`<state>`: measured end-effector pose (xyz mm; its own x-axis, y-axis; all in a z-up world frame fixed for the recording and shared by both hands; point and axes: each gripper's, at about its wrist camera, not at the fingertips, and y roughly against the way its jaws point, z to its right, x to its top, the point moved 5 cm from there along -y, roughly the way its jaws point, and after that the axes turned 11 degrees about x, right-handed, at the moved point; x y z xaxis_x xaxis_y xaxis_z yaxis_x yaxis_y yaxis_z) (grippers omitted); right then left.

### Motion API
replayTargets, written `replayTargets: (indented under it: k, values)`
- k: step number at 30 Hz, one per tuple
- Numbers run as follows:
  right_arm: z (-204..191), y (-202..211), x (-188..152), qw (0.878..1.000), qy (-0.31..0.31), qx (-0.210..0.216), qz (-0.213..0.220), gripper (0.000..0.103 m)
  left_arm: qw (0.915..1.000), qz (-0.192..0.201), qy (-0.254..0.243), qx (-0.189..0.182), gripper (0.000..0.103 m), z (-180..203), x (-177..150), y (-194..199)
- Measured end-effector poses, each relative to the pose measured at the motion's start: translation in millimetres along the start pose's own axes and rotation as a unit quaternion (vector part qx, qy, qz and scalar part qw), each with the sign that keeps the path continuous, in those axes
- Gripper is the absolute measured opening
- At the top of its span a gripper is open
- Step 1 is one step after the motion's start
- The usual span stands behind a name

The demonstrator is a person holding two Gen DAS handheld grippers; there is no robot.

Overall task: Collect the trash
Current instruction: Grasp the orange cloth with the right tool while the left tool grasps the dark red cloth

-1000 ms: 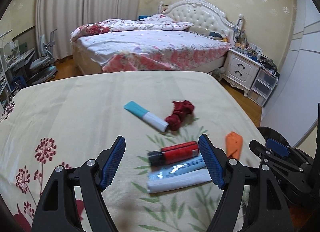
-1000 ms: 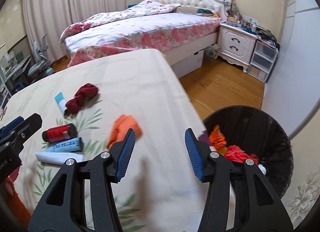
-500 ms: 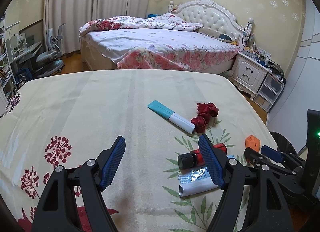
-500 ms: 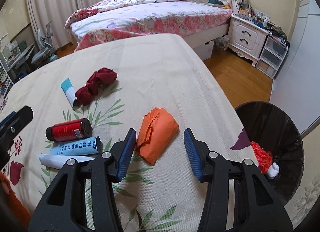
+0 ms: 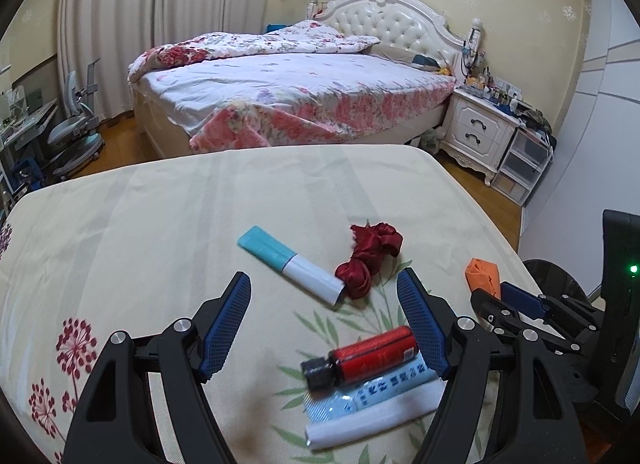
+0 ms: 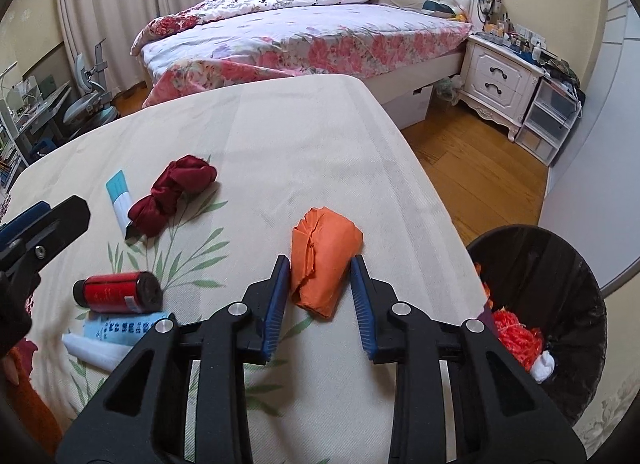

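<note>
My right gripper (image 6: 320, 296) is down over the orange crumpled paper (image 6: 322, 264) on the table (image 6: 304, 135). Its two blue fingers (image 6: 276, 304) sit one on each side of the near end of the paper. The left finger looks like it touches the paper. The right finger is just beside it, and I cannot tell if it touches. The fingers are only partly closed, so the paper is not squeezed. The paper lies near the right edge of the table, toward the near right corner. The far end of the paper sticks out past my finger tips.

The black trash bin (image 6: 560, 284) stands on the floor just past that right edge. It has orange and white scraps inside.

My left gripper (image 5: 324, 320) hangs wide open with nothing in it. The red bottle (image 5: 368, 356) with a black cap lies by the near edge, just inside the right finger. The blue packet (image 5: 384, 384) and the white strip (image 5: 372, 420) lie touching below it. The teal and white tube (image 5: 292, 266) and the dark red cloth (image 5: 370, 260) lie farther in, near the middle of the table, past the finger tips. The tube's white end touches the cloth.
</note>
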<state>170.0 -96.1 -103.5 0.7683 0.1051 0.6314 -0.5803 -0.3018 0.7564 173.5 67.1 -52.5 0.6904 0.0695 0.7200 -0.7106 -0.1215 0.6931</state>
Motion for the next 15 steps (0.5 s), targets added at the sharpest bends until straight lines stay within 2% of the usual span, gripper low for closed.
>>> replayTargets:
  k: [9, 15]
  values:
    - [8, -10, 12, 1.0, 0.007, 0.012, -0.001, 0.031, 0.9991, -0.02, -0.035, 0.008, 0.073, 22, 8, -29]
    - [12, -11, 15, 1.0, 0.007, 0.019, -0.002, 0.031, 0.9969, -0.035, -0.07, 0.009, 0.061, 36, 9, -43]
